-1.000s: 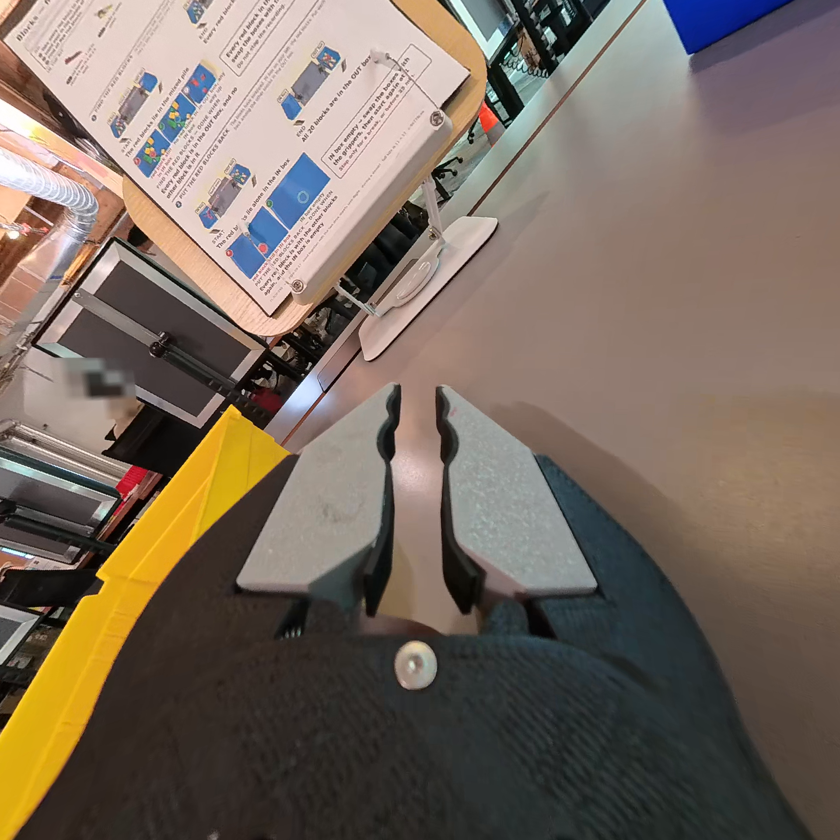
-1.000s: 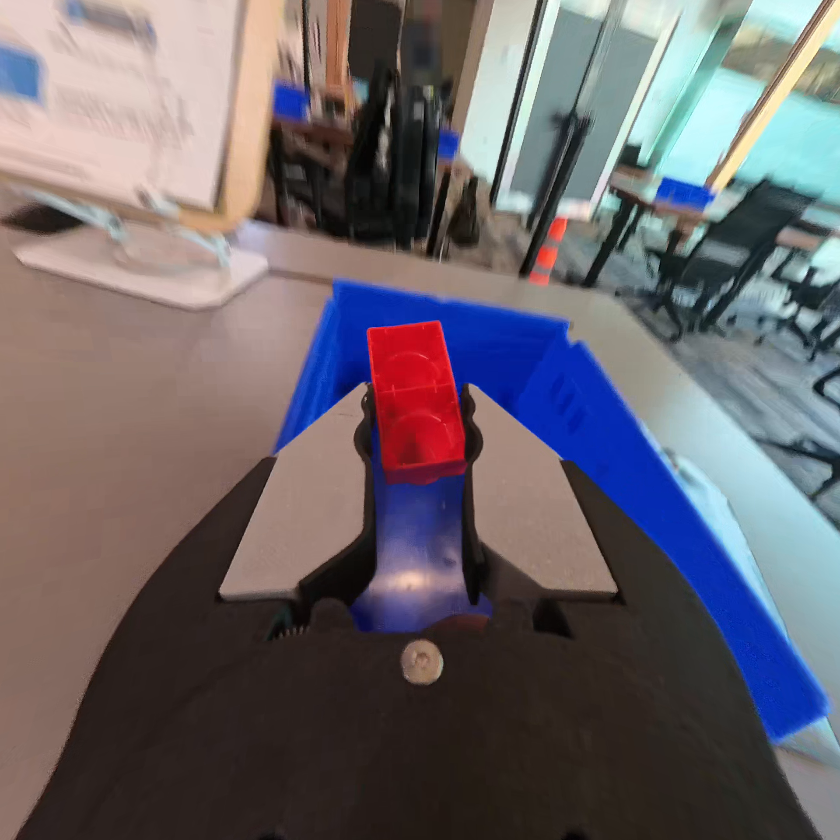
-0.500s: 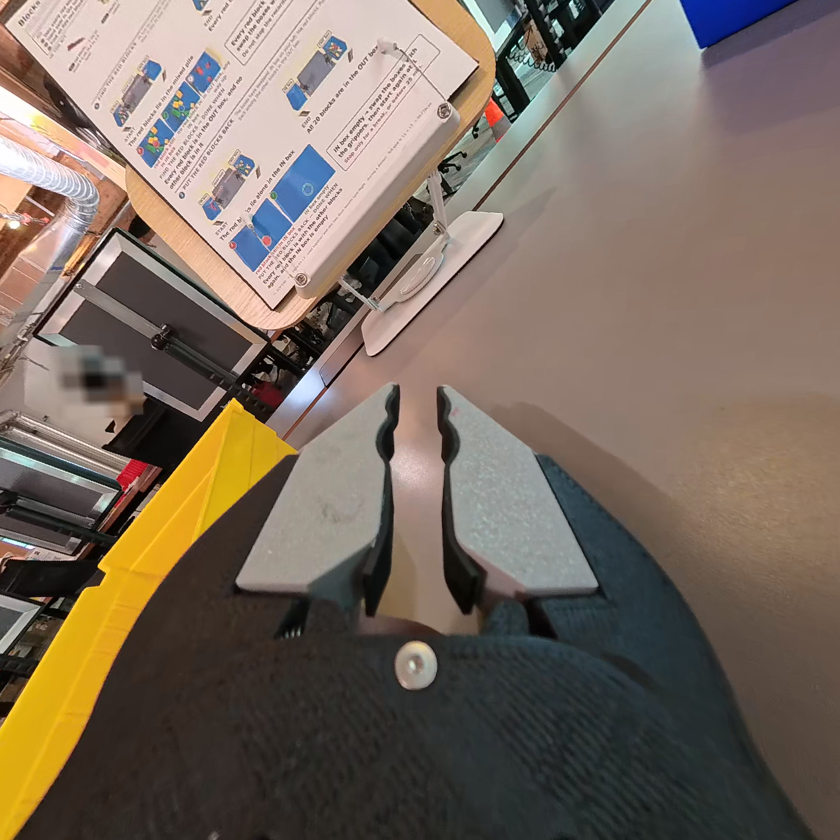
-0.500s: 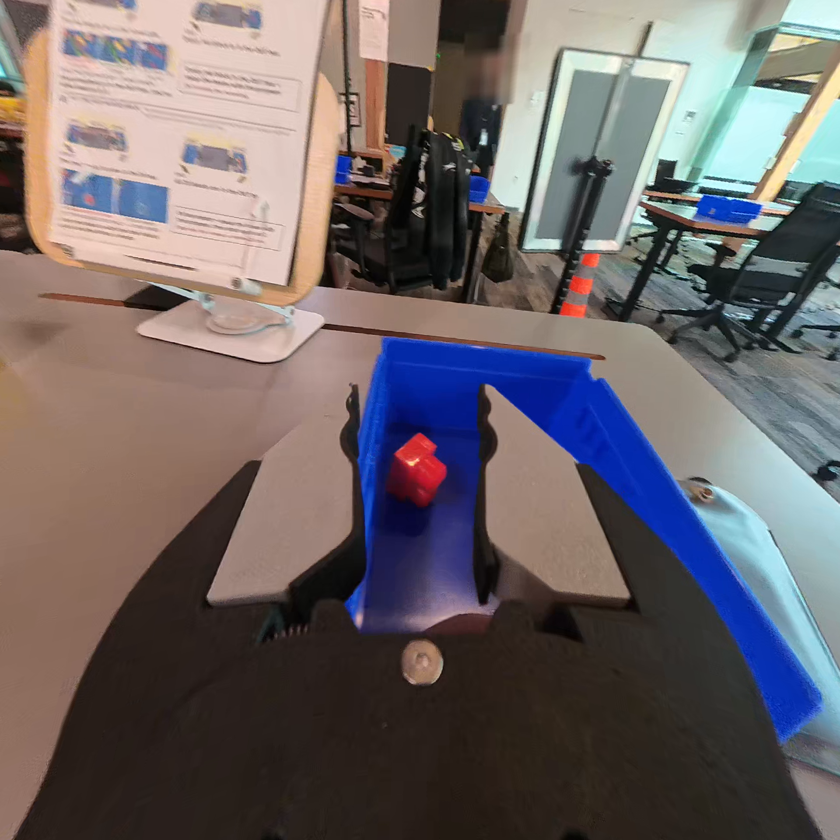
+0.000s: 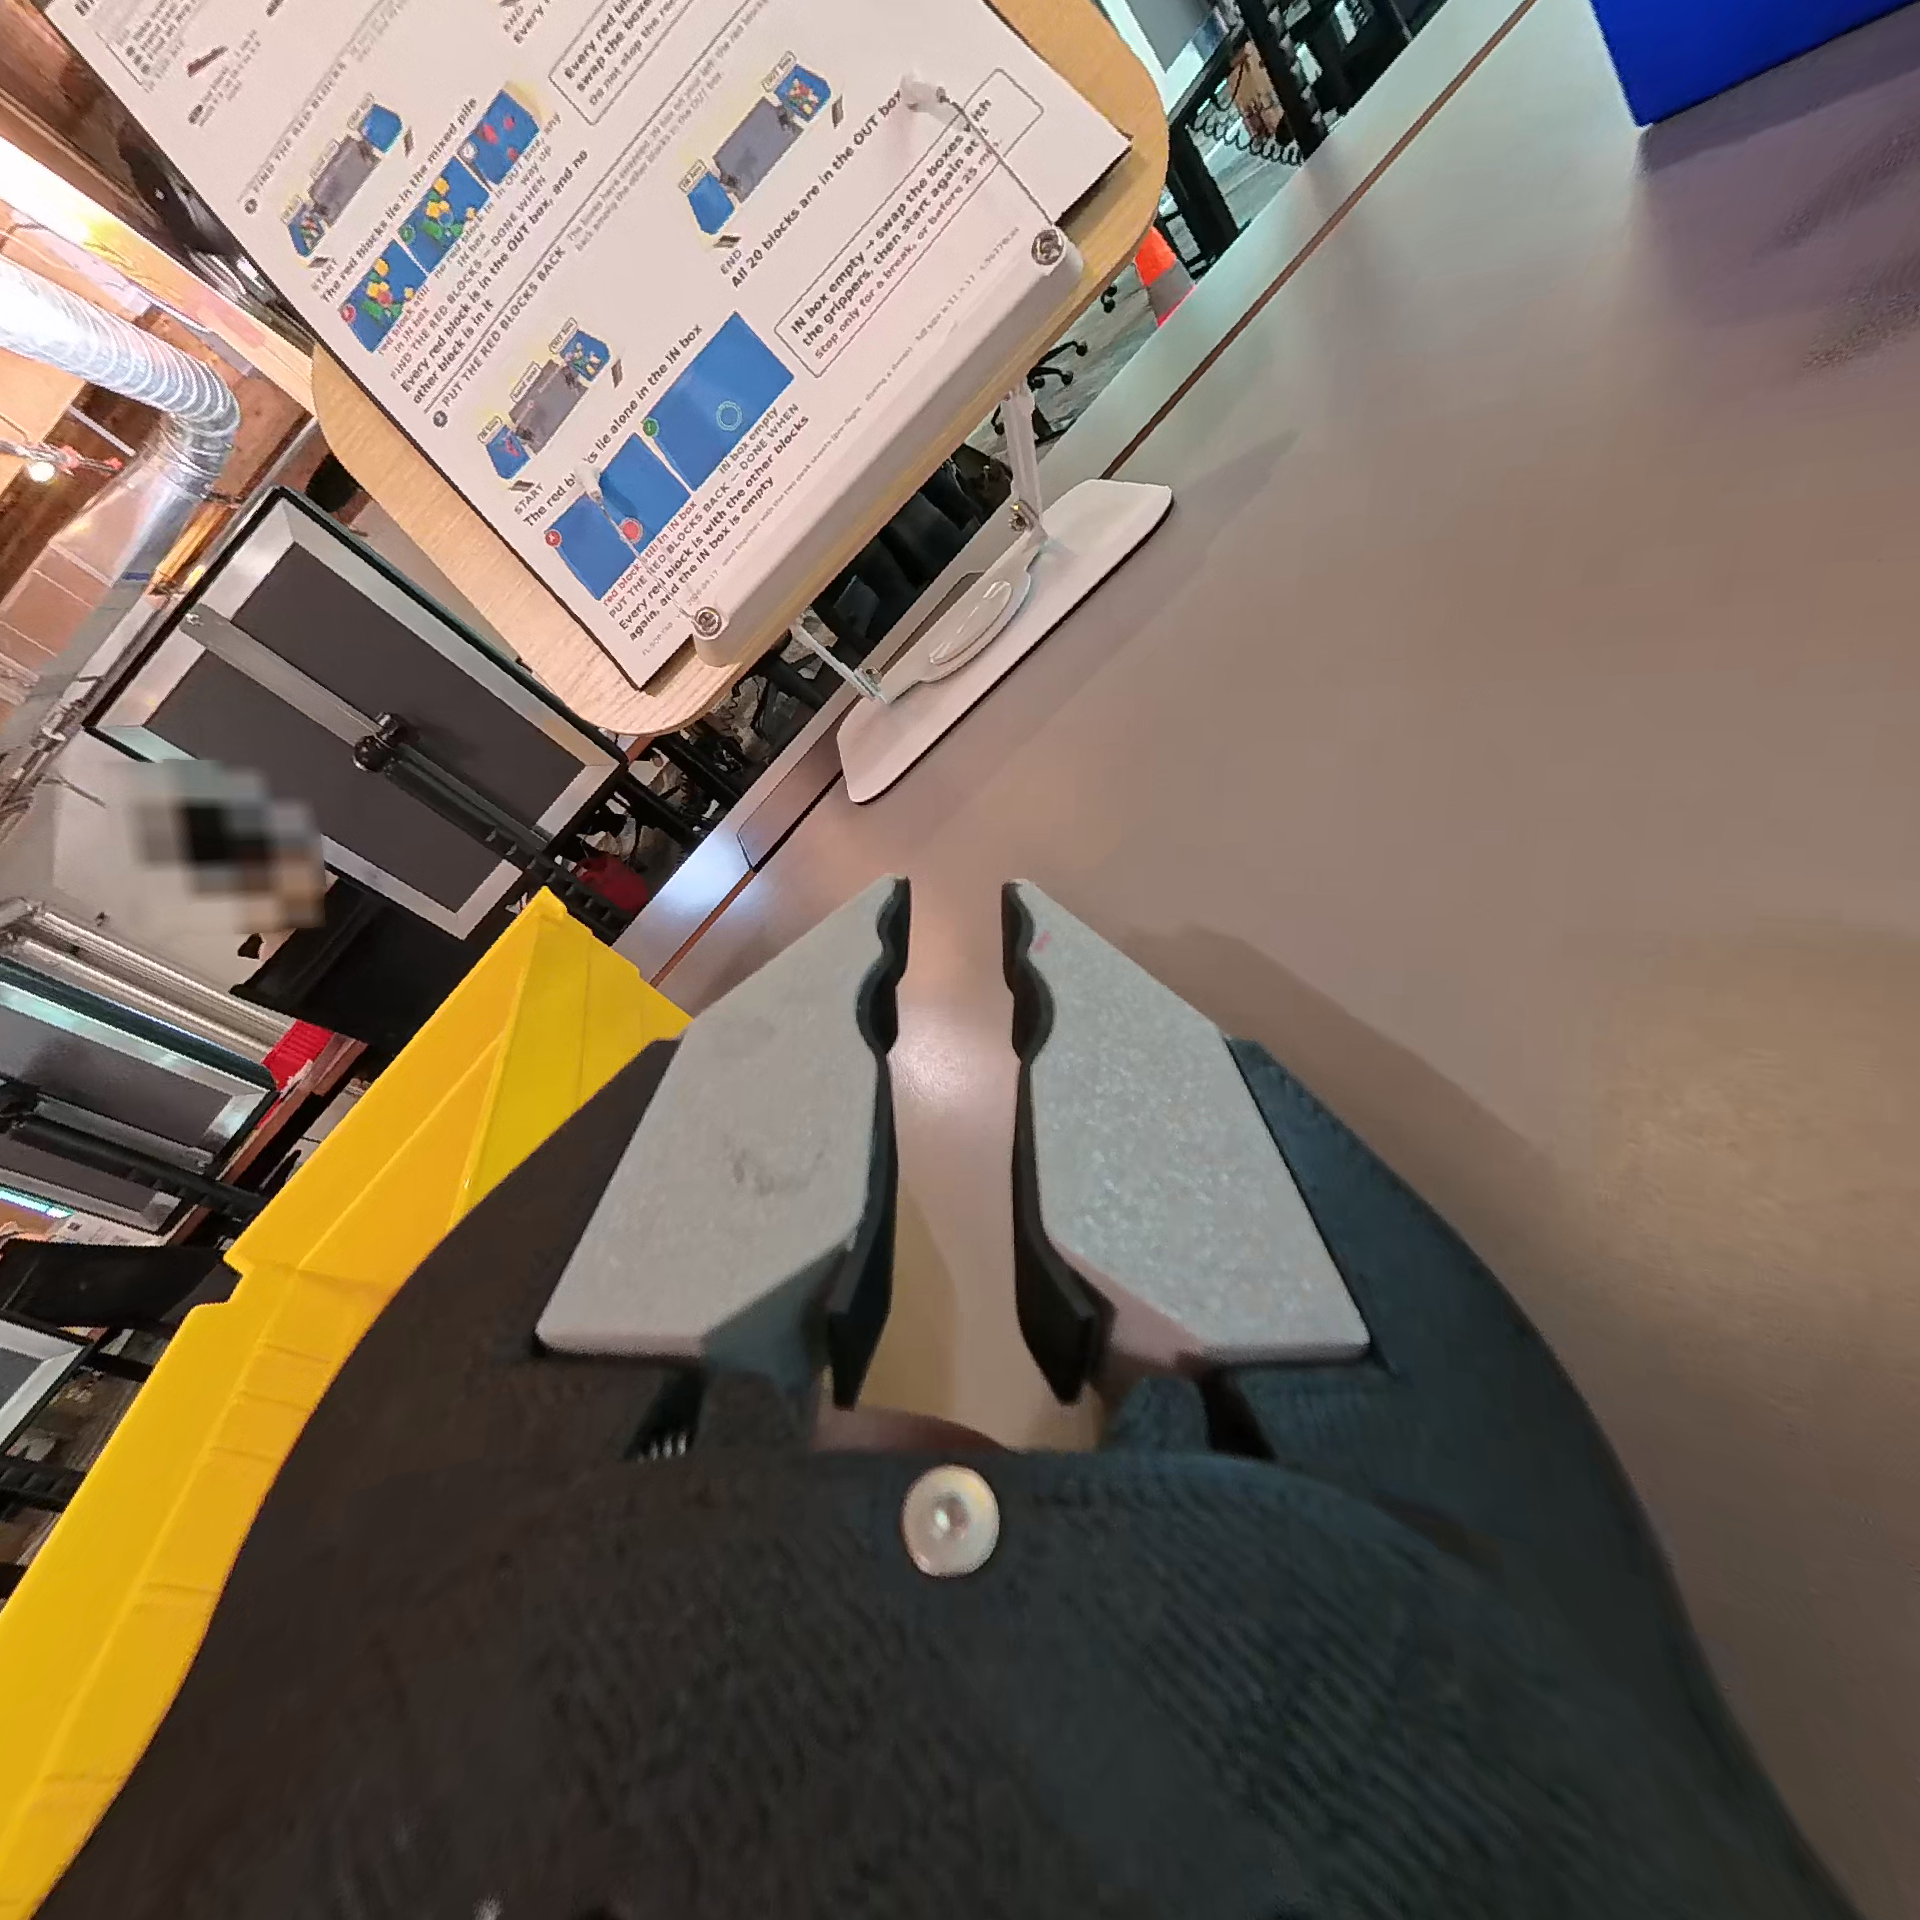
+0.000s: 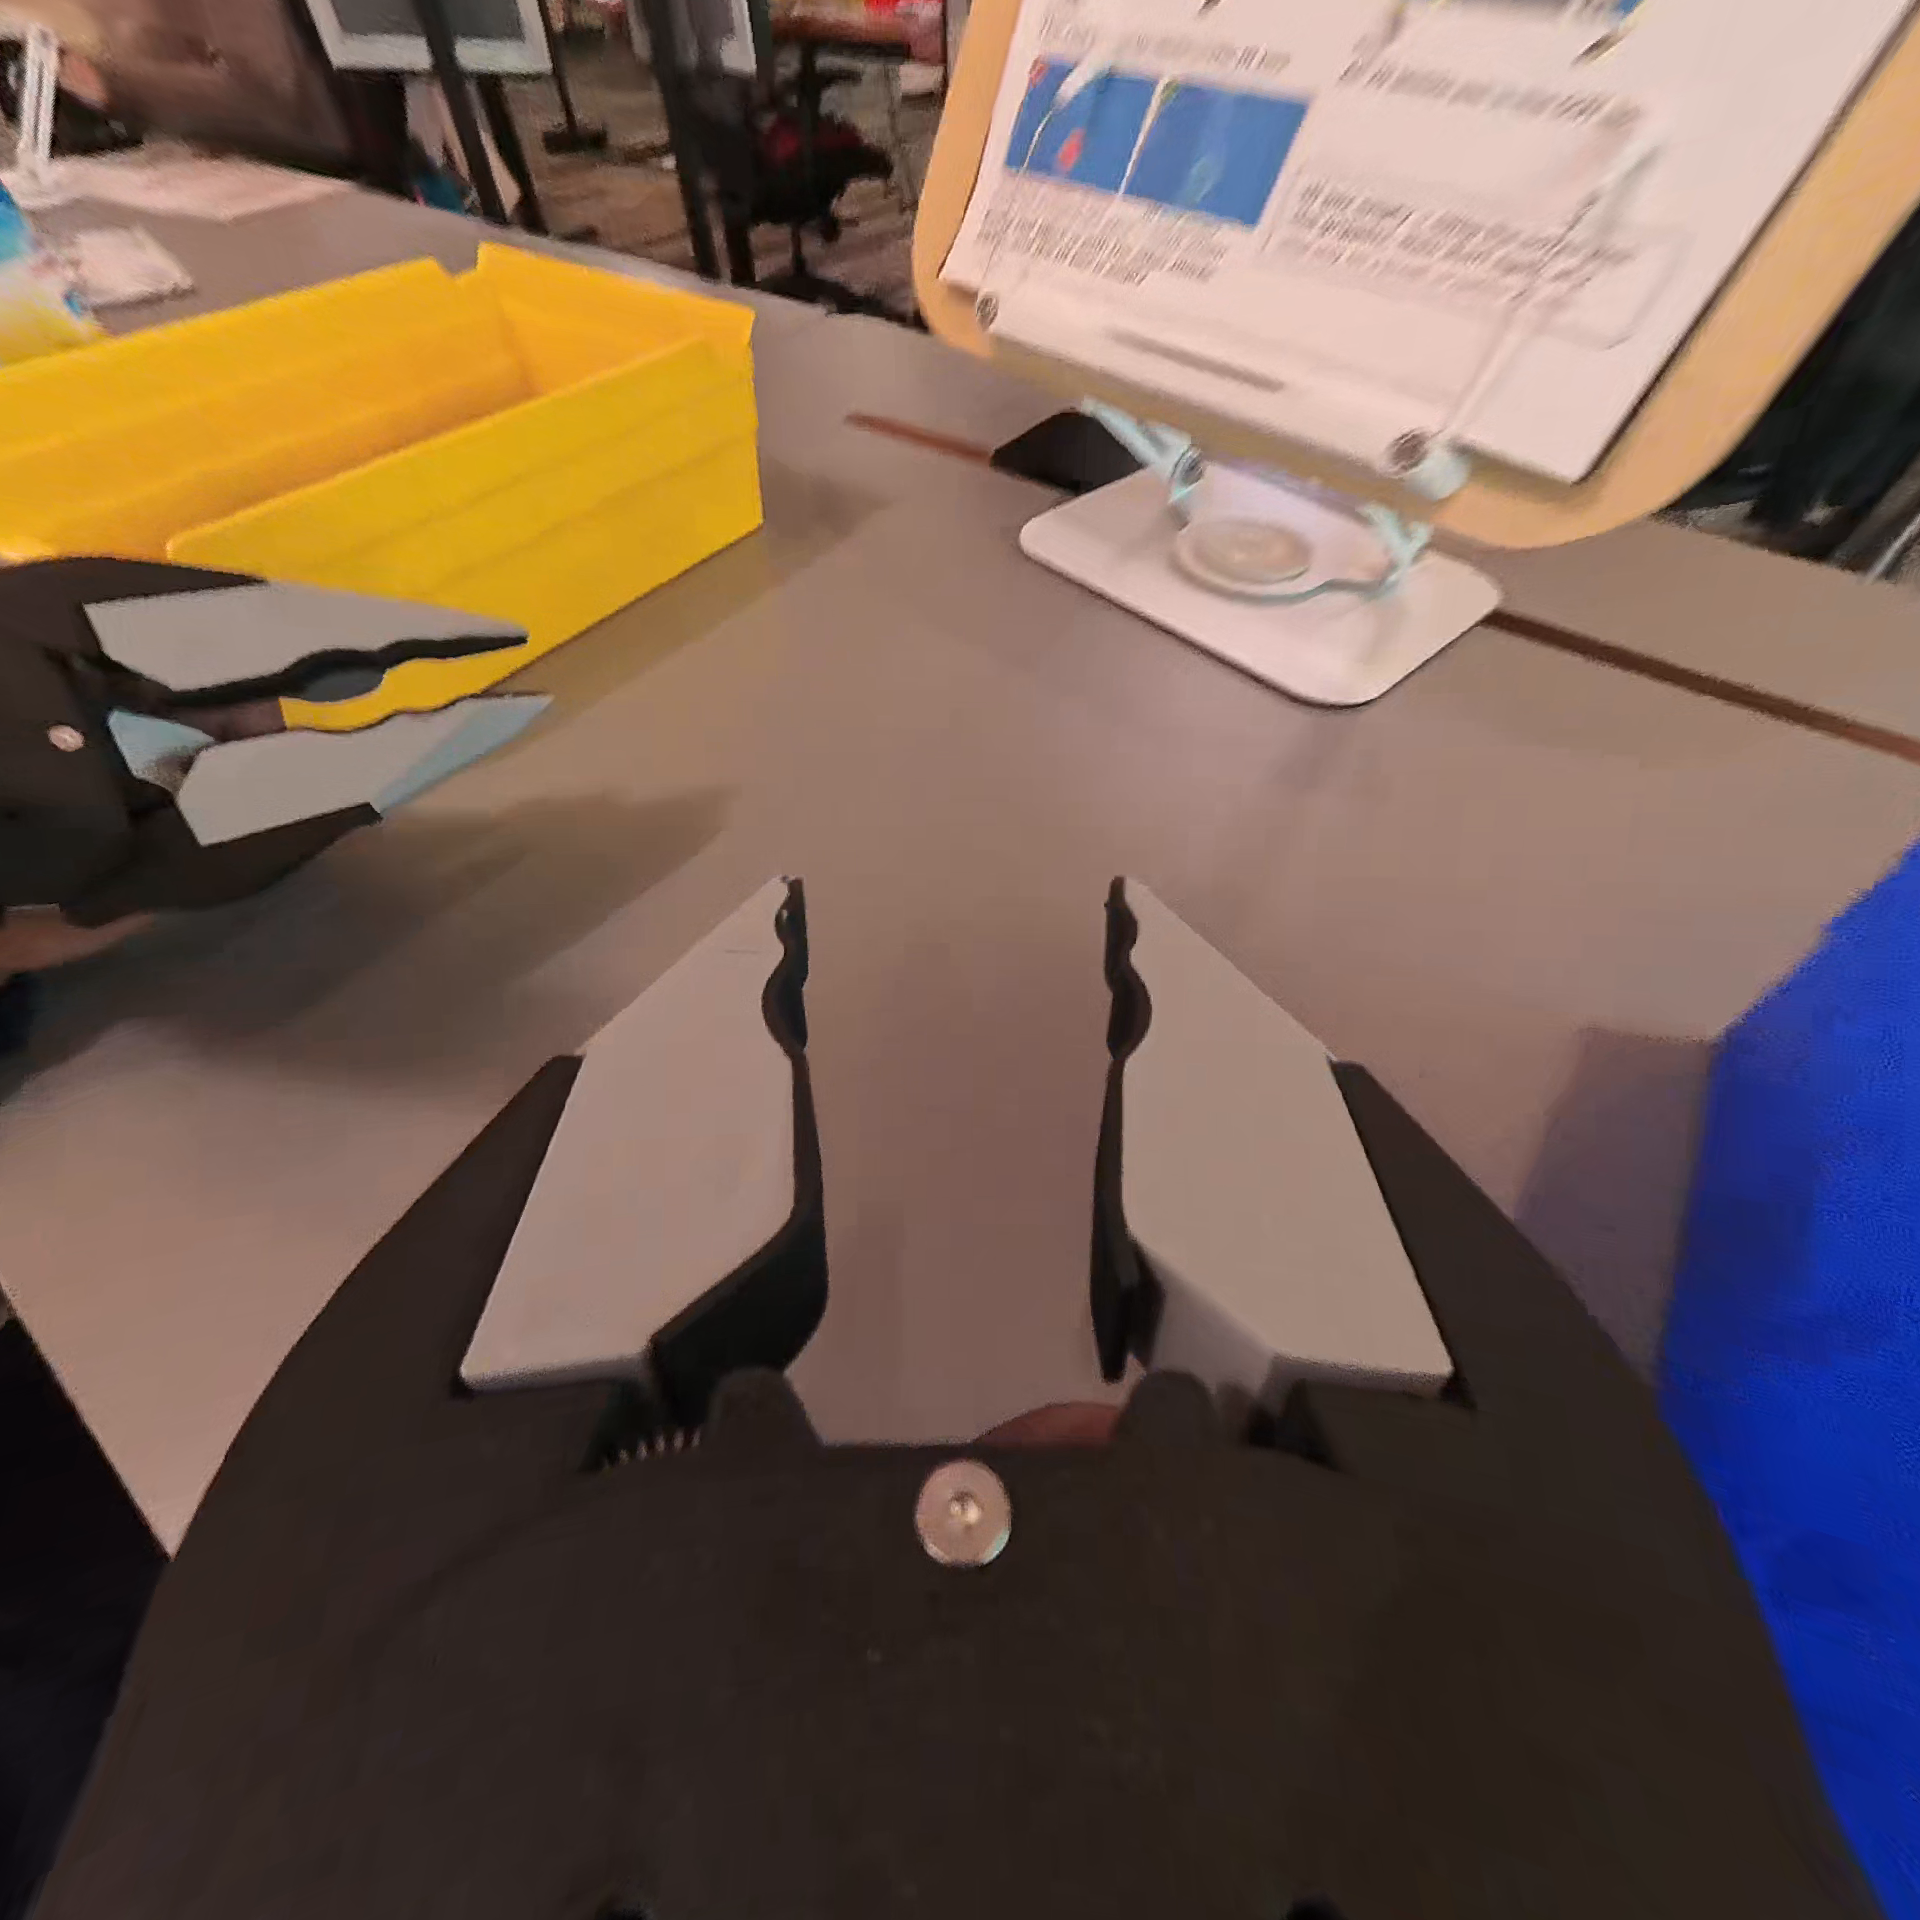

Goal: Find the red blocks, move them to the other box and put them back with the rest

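Jaws, right wrist view: right gripper (image 6: 954, 896) is hanging spread wide with nothing between its fingers, only bare table (image 6: 1039, 790) showing through the gap.
Blue box, right wrist view: blue box (image 6: 1808, 1299) is sitting at the right edge, just beside the right finger; only its outer wall is showing, so its contents are hidden.
Yellow box, right wrist view: yellow box (image 6: 468, 488) is lying at upper left, well apart from the right gripper; what shows of its inside is looking bare, though the near end is hidden.
Red blocks: none is showing in either view; I cannot tell where they are lying.
Other gripper, right wrist view: left gripper (image 6: 525, 670) is reaching in from the left, in front of the yellow box's near wall, its fingers nearly together and gripping nothing.
Jaws, left wrist view: left gripper (image 5: 954, 899) is showing a narrow slit between its fingers, empty, tilted low over the table (image 5: 1455, 727).
Surroundings, left wrist view: yellow box (image 5: 312, 1299) is running along the left; instruction board (image 5: 665, 312) is standing on a white base (image 5: 997, 634) ahead; a corner of the blue box (image 5: 1745, 52) is sitting at top right.
Doing the step well: judging by the empty fingers, the next pick likely calls for keeping the right fingers wide, swinging toward whichever box holds a red block, and clearing the box wall before descending.
In the way: left gripper is sitting between the right gripper and the yellow box and could be bumped; motion blur suggests fast travel, so slowing near the walls seems wise.
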Demonstrator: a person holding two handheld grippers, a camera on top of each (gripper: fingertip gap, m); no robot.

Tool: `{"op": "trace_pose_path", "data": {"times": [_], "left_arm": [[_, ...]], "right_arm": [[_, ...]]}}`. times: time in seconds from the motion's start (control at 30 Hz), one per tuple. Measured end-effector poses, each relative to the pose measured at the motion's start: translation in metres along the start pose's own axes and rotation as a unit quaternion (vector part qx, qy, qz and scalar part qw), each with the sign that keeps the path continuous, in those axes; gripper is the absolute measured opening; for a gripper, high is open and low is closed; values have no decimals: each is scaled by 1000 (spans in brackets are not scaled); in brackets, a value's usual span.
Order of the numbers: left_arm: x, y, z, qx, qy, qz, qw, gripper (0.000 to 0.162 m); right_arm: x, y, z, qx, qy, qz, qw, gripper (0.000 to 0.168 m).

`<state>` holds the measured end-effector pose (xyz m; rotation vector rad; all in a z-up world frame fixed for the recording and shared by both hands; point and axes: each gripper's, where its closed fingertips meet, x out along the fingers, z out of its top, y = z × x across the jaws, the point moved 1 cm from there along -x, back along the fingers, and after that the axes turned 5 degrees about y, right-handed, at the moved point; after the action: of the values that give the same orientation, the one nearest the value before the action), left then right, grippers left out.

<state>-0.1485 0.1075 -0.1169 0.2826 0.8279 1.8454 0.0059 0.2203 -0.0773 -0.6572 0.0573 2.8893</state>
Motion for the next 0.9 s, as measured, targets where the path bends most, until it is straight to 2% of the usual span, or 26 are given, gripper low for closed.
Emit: {"op": "trace_pose_path", "data": {"times": [0.2,0.37,0.43,0.57,0.63,0.7,0.9], "left_arm": [[-11,-8,-1,-23,20,-19,999,17],[-37,-10,-10,-103,55,-94,989,22],[-51,8,-11,-146,61,-128,979,23],[-69,83,-16,-198,87,-142,966,32],[-64,121,-28,-204,117,-124,964,33],[-53,137,-50,-205,168,-140,954,35],[-22,114,-104,-175,273,-227,918,43]], "right_arm": [[52,-3,-43,-46,72,-49,995,59],[72,4,-63,-47,123,-19,991,63],[73,4,-64,-51,125,-18,991,61],[73,5,-63,-48,122,-14,991,58],[73,4,-64,-43,123,-9,991,58],[73,4,-64,-40,123,-7,992,58],[73,5,-63,-50,121,-14,991,56]]}}
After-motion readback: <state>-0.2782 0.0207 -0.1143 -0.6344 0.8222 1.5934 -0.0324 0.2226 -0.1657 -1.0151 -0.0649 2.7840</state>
